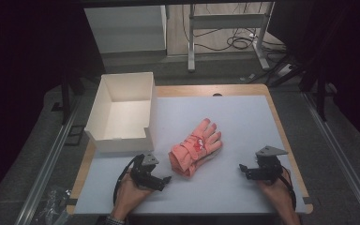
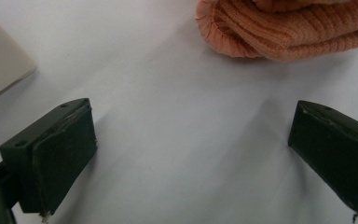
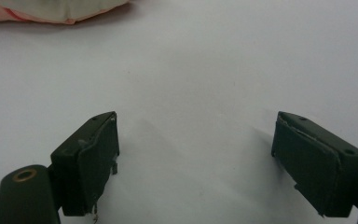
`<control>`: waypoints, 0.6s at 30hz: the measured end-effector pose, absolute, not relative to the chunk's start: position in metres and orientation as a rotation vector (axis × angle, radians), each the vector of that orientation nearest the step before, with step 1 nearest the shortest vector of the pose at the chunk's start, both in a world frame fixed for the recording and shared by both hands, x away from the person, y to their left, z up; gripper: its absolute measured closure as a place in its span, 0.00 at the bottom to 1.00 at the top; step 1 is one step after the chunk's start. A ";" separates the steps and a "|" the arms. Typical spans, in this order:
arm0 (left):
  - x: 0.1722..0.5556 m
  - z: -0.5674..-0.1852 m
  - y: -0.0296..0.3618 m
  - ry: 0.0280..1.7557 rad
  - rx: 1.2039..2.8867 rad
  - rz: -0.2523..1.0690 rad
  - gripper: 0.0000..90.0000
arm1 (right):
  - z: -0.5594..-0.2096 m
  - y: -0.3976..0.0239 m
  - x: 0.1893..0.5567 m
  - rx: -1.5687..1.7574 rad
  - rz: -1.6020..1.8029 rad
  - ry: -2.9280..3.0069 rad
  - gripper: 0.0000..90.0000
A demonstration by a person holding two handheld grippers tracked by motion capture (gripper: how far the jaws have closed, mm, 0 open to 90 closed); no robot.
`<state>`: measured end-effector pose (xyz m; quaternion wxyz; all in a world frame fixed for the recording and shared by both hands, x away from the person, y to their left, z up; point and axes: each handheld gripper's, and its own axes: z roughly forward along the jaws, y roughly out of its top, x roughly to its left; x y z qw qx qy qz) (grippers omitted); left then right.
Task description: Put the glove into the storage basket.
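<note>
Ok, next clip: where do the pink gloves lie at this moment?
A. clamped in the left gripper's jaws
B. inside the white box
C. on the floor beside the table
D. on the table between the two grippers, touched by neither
D: the high view shows the pink gloves lying on the table to the right of the white box, with the left gripper and right gripper open and apart from them.

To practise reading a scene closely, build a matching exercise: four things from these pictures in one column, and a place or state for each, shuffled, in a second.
1. gloves
2. box
3. left gripper
4. right gripper

a. open, right of the gloves
b. white, empty, at the mat's far left corner
c. pink, stacked mid-mat
d. open, near the knit cuffs

Pairs: 1-c, 2-b, 3-d, 4-a
</note>
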<state>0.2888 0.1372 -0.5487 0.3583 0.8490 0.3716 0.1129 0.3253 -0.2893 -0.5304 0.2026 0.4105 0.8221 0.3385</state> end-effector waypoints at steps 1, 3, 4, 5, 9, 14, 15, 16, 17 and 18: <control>0.288 -0.547 0.137 0.968 2.189 0.271 0.01 | -0.531 -0.289 0.325 1.146 0.944 2.293 0.16; 0.288 -0.546 0.137 0.968 2.194 0.262 0.01 | -0.531 -0.289 0.325 1.147 0.943 2.292 0.16; 0.287 -0.544 0.136 0.966 2.201 0.255 0.01 | -0.531 -0.289 0.325 1.148 0.943 2.291 0.16; 0.287 -0.542 0.135 0.959 2.213 0.251 0.01 | -0.531 -0.289 0.325 1.148 0.942 2.290 0.16; 0.286 -0.532 0.134 0.949 2.229 0.239 0.01 | -0.531 -0.289 0.325 1.149 0.941 2.289 0.16; 0.288 -0.516 0.129 0.935 2.246 0.203 0.00 | -0.531 -0.289 0.325 1.149 0.940 2.288 0.15; 0.288 -0.516 0.129 0.935 2.246 0.203 0.00 | -0.531 -0.289 0.325 1.149 0.940 2.288 0.15; 0.289 -0.513 0.127 0.930 2.253 0.196 0.00 | -0.531 -0.289 0.325 1.149 0.940 2.288 0.15; 0.290 -0.511 0.125 0.929 2.252 0.187 0.00 | -0.531 -0.289 0.325 1.148 0.940 2.287 0.15; 0.290 -0.508 0.123 0.926 2.255 0.183 0.00 | -0.531 -0.289 0.325 1.148 0.940 2.287 0.15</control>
